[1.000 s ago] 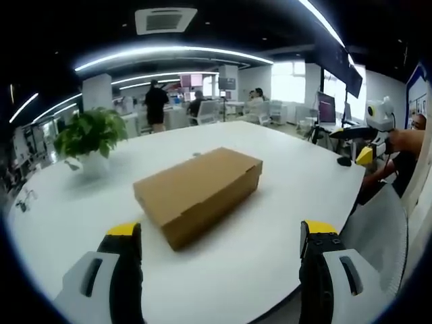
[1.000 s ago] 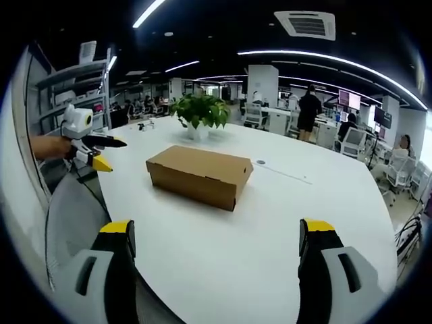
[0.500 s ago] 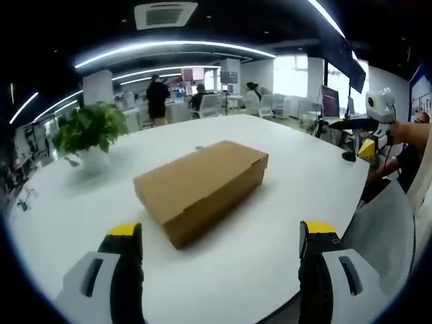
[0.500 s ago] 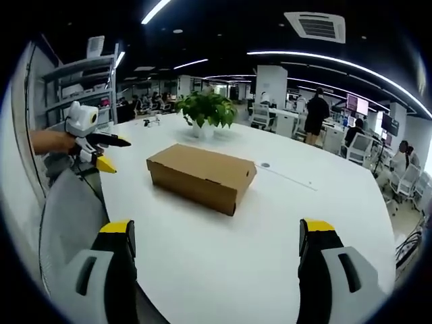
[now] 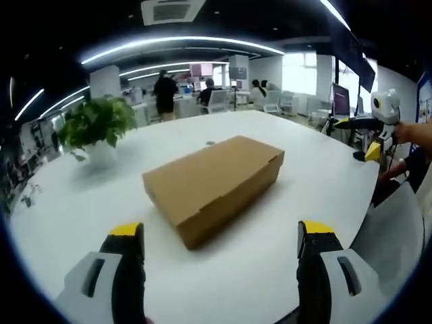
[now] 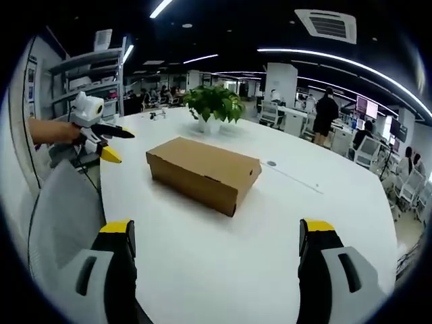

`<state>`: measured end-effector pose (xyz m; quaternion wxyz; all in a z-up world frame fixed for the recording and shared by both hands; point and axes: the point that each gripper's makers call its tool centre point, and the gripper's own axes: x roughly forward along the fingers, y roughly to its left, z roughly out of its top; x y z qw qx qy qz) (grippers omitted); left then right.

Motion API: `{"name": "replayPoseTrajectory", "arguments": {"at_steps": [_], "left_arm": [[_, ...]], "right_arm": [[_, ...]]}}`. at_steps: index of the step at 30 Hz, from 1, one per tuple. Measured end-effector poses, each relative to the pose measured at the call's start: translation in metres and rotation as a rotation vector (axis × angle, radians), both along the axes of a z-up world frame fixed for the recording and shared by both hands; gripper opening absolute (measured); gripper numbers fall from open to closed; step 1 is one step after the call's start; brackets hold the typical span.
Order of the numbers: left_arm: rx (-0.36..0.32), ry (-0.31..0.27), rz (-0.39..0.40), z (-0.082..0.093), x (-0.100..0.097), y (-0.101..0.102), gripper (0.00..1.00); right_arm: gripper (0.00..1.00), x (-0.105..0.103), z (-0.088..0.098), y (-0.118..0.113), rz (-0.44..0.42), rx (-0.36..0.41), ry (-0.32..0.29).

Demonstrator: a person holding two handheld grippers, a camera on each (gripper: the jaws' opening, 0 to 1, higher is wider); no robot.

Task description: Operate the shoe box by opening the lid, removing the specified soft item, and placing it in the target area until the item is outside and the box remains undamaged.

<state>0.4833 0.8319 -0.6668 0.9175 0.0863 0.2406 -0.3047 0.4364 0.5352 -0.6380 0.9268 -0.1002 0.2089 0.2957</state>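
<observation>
Shoe box (image 5: 212, 185) sits shut mid-table (image 5: 283, 270), both tongs (image 5: 219, 239) (image 6: 216, 236) spread wide, well short of it. I'd hook one tip under the lid's front edge, steady with the other.

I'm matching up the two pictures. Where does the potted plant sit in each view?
Left gripper view: potted plant at left, left of the shoe box.
Right gripper view: top centre, beyond the box.
Shared landmark: the closed shoe box on the white table.
</observation>
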Motion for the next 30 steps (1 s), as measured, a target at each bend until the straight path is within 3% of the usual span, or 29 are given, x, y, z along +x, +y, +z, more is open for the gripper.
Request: {"name": "replayPoseTrajectory", "arguments": {"at_steps": [30], "left_arm": [[0.0,0.014,0.039,-0.01,0.034,0.003,0.9]], "right_arm": [[0.92,0.053,-0.02,0.021,0.12,-0.022,0.026]]}}
